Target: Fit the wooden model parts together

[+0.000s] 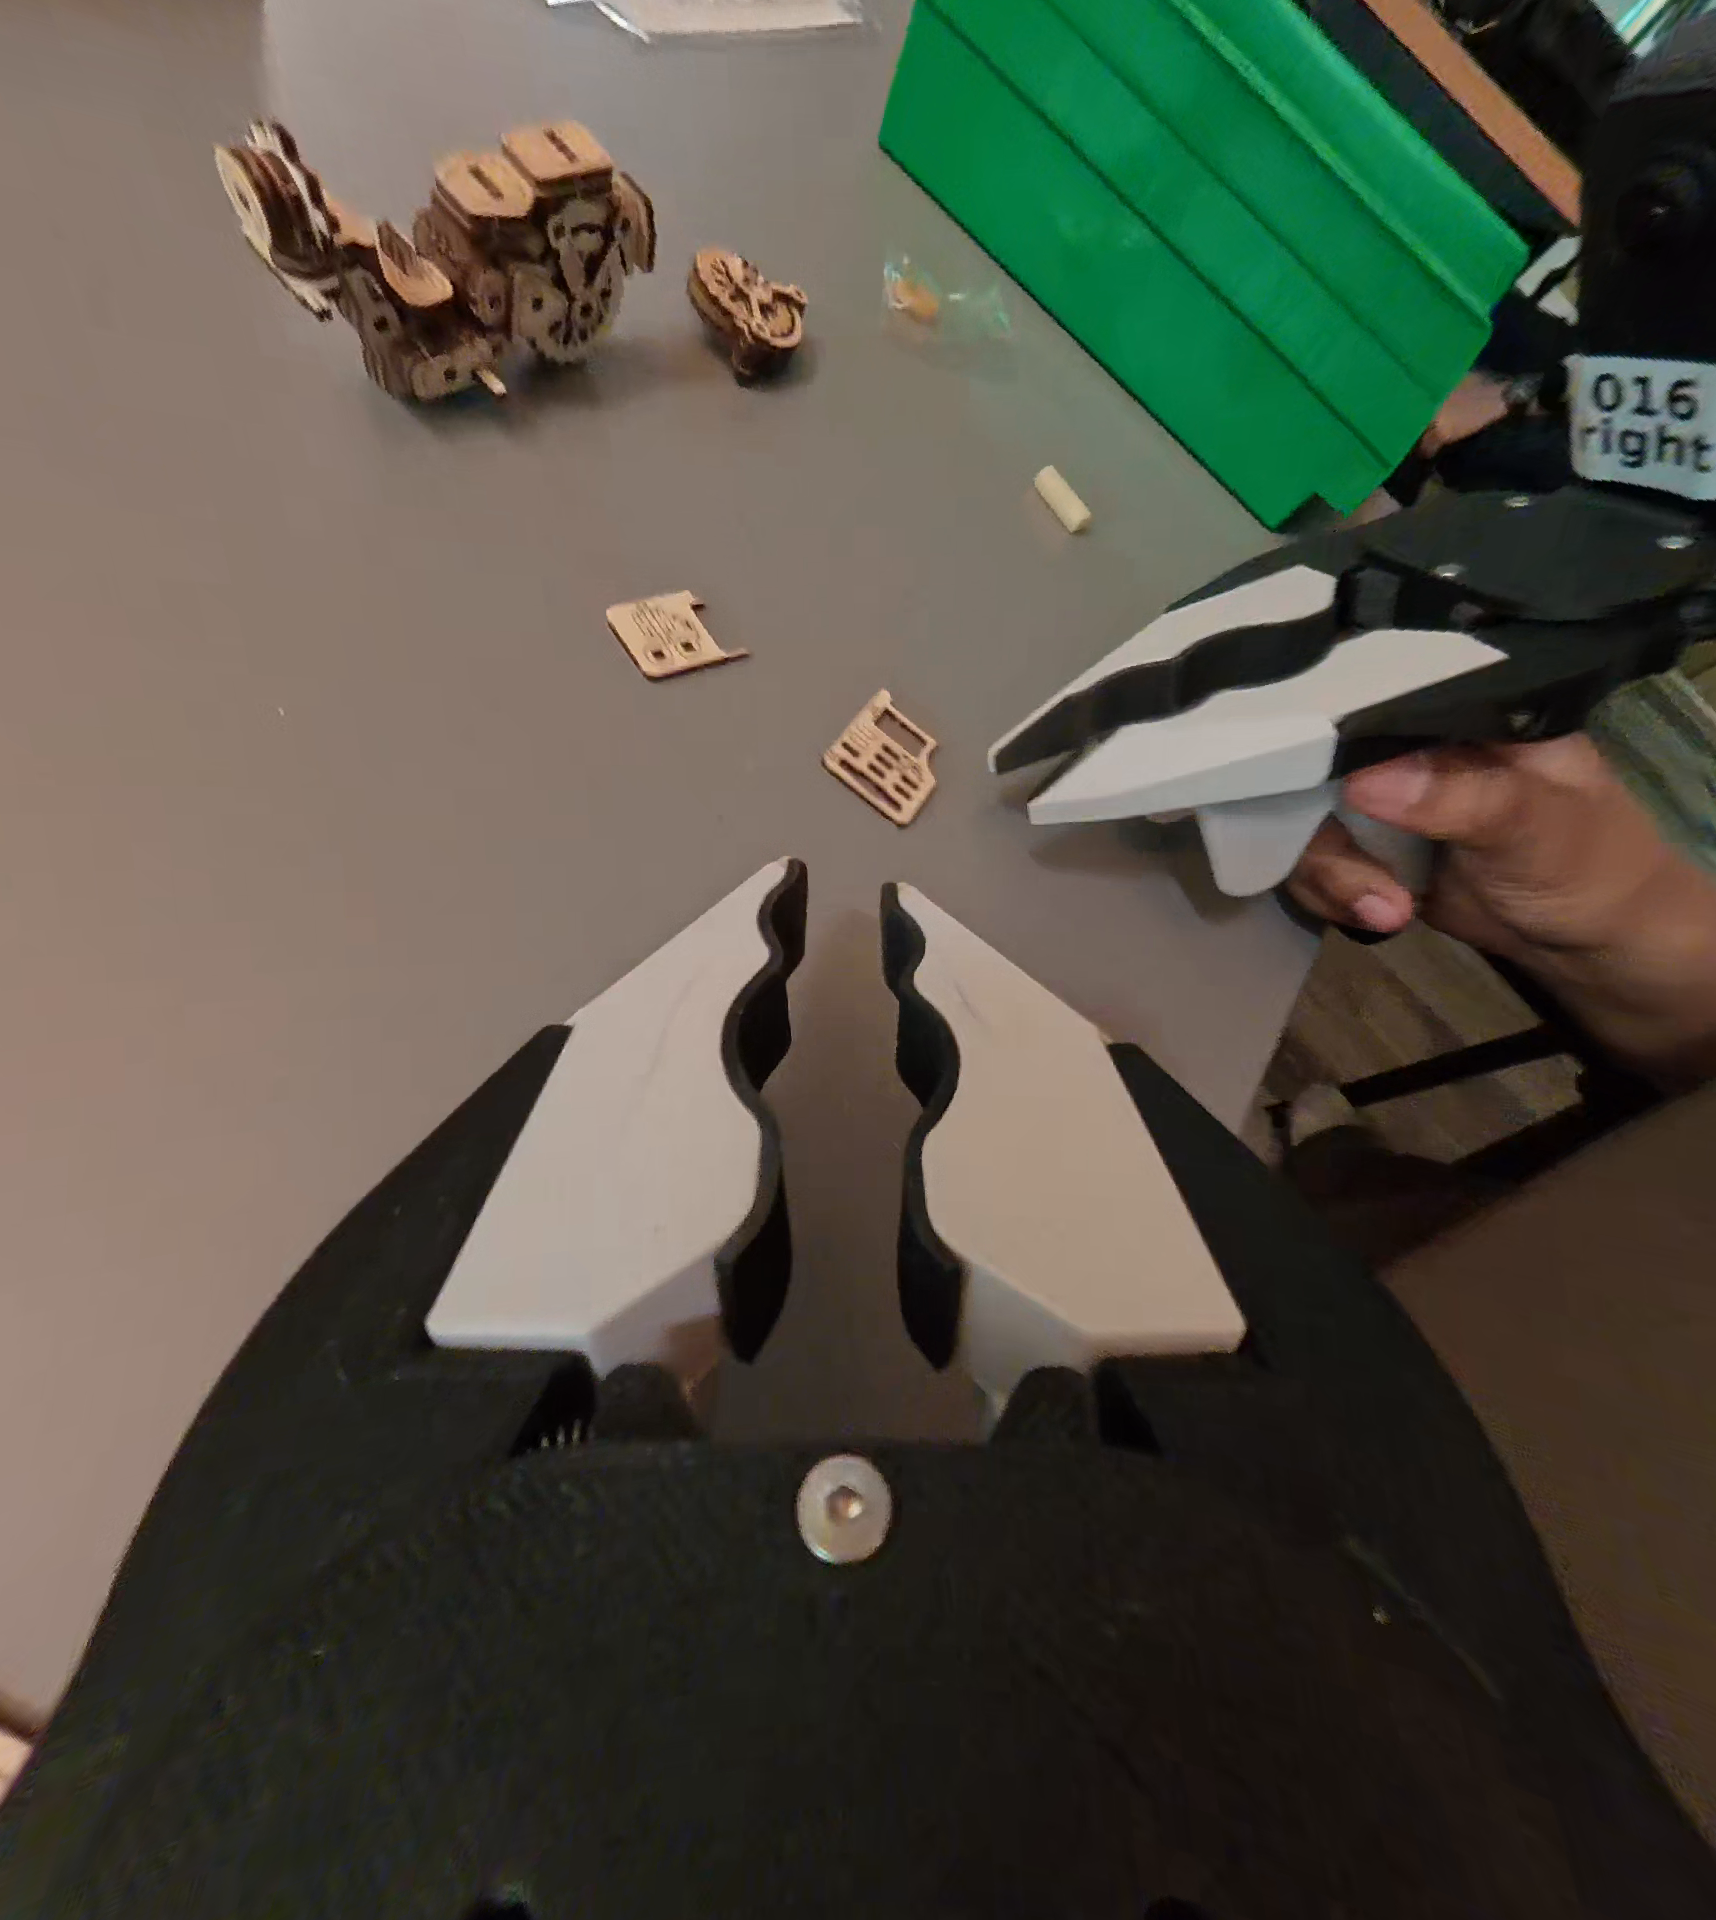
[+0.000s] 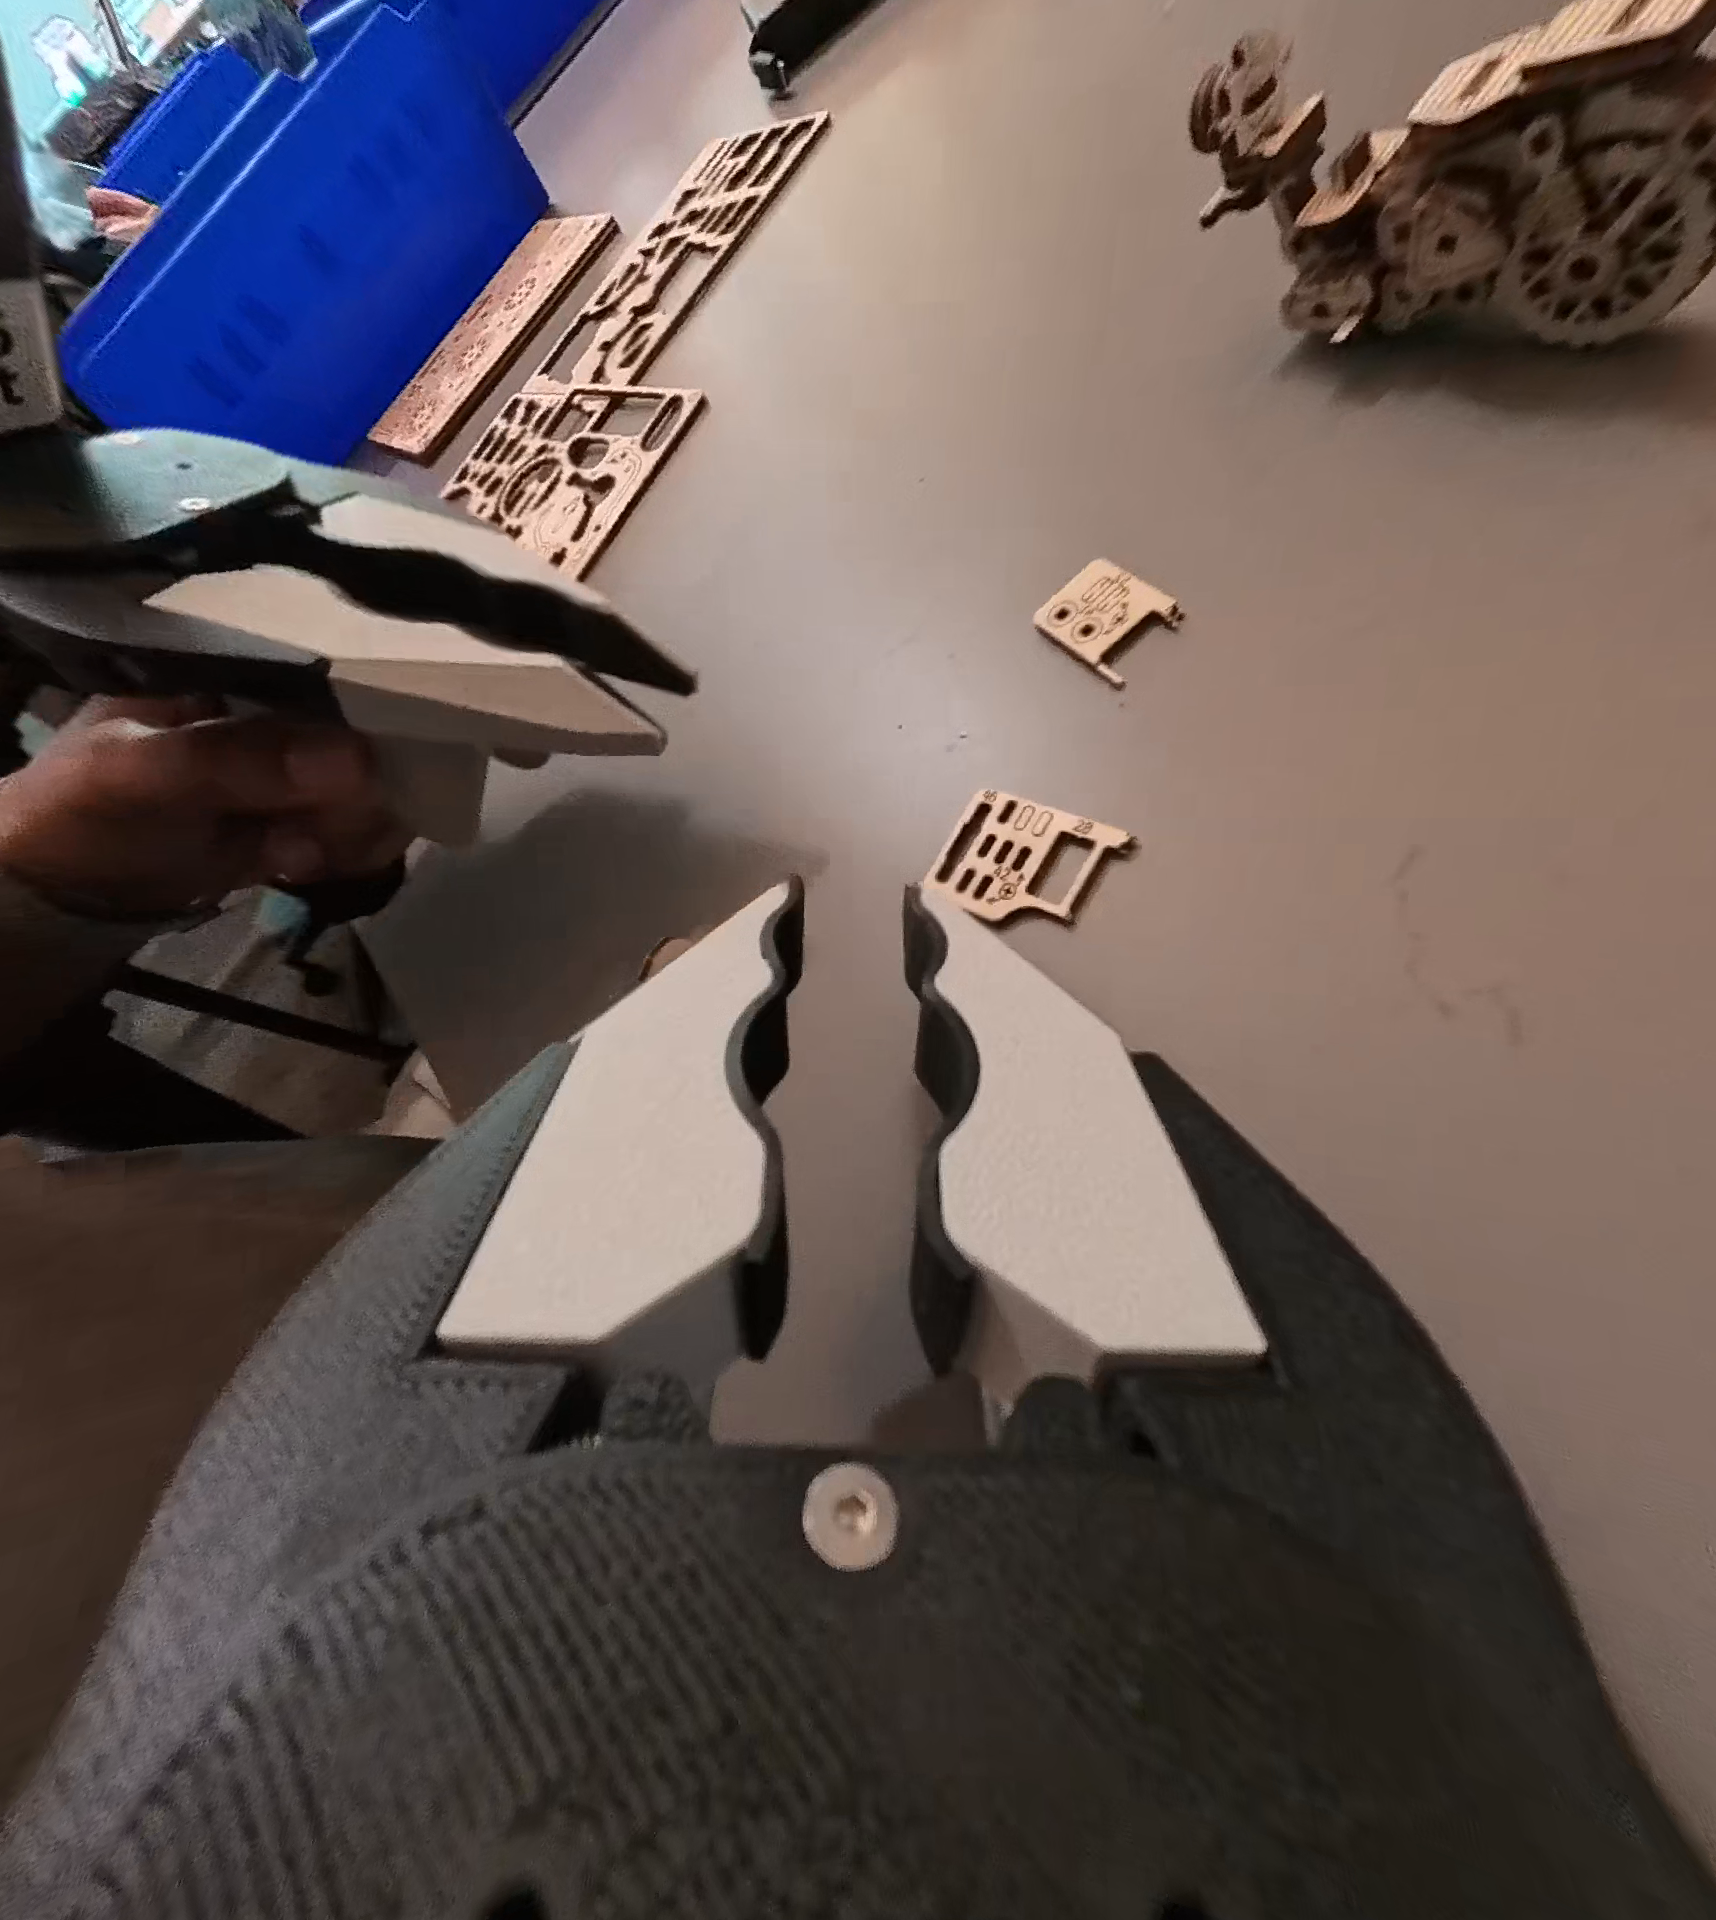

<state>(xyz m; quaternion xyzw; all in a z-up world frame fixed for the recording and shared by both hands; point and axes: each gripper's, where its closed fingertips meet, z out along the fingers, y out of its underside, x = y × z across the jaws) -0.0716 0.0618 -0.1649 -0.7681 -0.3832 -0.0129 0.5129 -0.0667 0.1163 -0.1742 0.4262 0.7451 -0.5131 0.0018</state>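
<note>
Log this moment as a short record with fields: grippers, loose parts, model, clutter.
left gripper: open, empty, above the table
right gripper: open, empty, tips just short of the slotted flat part
slotted flat part: lies flat on the table, untouched
second flat part: lies flat, farther out, apart from the first
wooden model: partly built, stands at the far side
small wooden subassembly: right of the model, apart from it
part sheets: left side, beside a blue bin
green bin: far right
</note>
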